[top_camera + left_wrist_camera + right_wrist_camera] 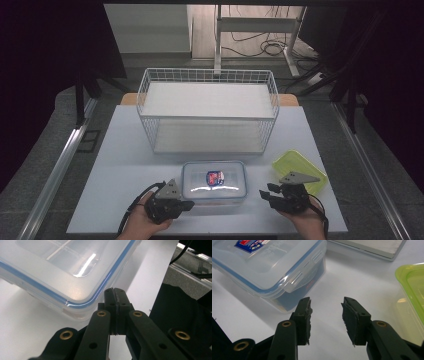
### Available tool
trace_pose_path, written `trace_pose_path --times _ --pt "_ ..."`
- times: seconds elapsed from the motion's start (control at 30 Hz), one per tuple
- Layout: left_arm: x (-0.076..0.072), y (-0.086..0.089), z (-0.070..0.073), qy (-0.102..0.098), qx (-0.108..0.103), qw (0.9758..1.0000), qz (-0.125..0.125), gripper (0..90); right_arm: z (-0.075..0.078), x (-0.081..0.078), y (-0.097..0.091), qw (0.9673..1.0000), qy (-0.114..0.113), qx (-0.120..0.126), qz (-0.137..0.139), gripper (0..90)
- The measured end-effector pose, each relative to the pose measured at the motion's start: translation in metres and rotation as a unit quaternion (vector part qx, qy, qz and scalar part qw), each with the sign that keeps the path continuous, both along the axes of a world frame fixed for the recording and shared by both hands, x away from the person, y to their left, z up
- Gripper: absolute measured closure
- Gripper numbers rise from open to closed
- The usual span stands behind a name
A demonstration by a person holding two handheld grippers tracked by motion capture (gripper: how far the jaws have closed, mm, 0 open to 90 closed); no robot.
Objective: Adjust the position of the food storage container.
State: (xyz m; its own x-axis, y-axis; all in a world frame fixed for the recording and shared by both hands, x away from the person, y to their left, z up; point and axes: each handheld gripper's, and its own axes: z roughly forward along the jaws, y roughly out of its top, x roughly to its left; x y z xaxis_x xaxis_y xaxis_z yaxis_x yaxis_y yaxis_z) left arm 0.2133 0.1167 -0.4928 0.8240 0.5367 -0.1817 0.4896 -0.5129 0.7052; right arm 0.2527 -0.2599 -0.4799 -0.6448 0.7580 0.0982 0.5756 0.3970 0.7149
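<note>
Landmark: I take the clear lidded container [214, 181] as my reference; it sits at the near middle of the white table [115, 165].
Left gripper: my left gripper [115, 293] has its jaws pressed together on nothing, tips just beside the container's near left corner. I judge I hold it low there to steady or nudge the box.
Right gripper: my right gripper [325, 308] has its jaws spread apart and empty, just right of the container, facing the side latch flap [295, 281]. I judge that gap is set to take the flap.
Green lid: a green lid [300, 170] lies flat to the right of the container, just beyond my right gripper, set aside and out of the way.
Wire basket: a white wire basket [207, 75] stands behind the container, open side up, possibly the place for things to go.
Surface: matt white tabletop, bare around the container, with glare on the container's lid.
Room: dark curtains on both sides; behind the basket, a grey floor, a metal frame and loose cables.
</note>
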Motion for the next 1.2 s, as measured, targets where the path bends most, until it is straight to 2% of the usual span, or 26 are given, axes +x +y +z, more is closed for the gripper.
trace_pose_path --times 0.17,0.23,0.33,0.37,0.43,0.53,0.67,0.77,0.87,0.93,1.1,1.2 --pt "-0.002 0.003 0.002 -0.001 -0.005 1.0 0.006 90.0 -0.001 -0.001 0.0 1.0 -0.001 0.005 0.001 55.8" --pt "-0.004 0.007 0.006 -0.002 -0.028 0.9994 0.018 89.0 0.0 -0.001 -0.001 0.9999 -0.007 0.008 -0.001 50.4" --pt "-0.006 0.018 0.011 -0.002 -0.063 0.9969 0.047 74.4 0.0 -0.002 -0.002 0.9997 -0.012 0.019 -0.005 44.3" --pt "-0.006 0.021 0.013 -0.003 -0.068 0.9961 0.057 70.2 0.0 -0.001 -0.002 0.9996 -0.015 0.025 -0.004 42.0" --pt "-0.004 0.029 0.016 0.0 -0.085 0.9923 0.09 57.0 0.0 0.0 -0.002 0.9994 -0.016 0.029 -0.008 37.8" --pt "0.002 0.04 0.016 0.006 -0.094 0.9885 0.119 43.9 -0.001 0.001 0.0 0.9992 -0.015 0.035 -0.005 35.1" --pt "0.012 0.053 0.009 0.012 -0.084 0.9836 0.159 29.7 0.0 0.002 0.002 0.9986 -0.012 0.051 0.001 32.4" --pt "0.021 0.06 0.001 0.029 -0.083 0.9814 0.171 25.6 0.0 0.005 0.003 0.9979 -0.007 0.064 0.003 30.2" --pt "0.027 0.063 -0.003 0.034 -0.079 0.9796 0.182 23.9 -0.001 0.009 0.004 0.9973 0.0 0.074 0.004 29.2" --pt "0.029 0.064 -0.004 0.034 -0.078 0.9793 0.184 22.6 -0.002 0.011 0.005 0.997 0.002 0.077 0.006 28.6" --pt "0.034 0.062 -0.005 0.037 -0.076 0.9764 0.199 17.5 0.0 0.013 0.009 0.9966 0.007 0.081 0.011 28.3" --pt "0.036 0.06 -0.005 0.038 -0.078 0.9764 0.198 17.4 0.001 0.014 0.012 0.9963 0.006 0.085 0.014 27.9"
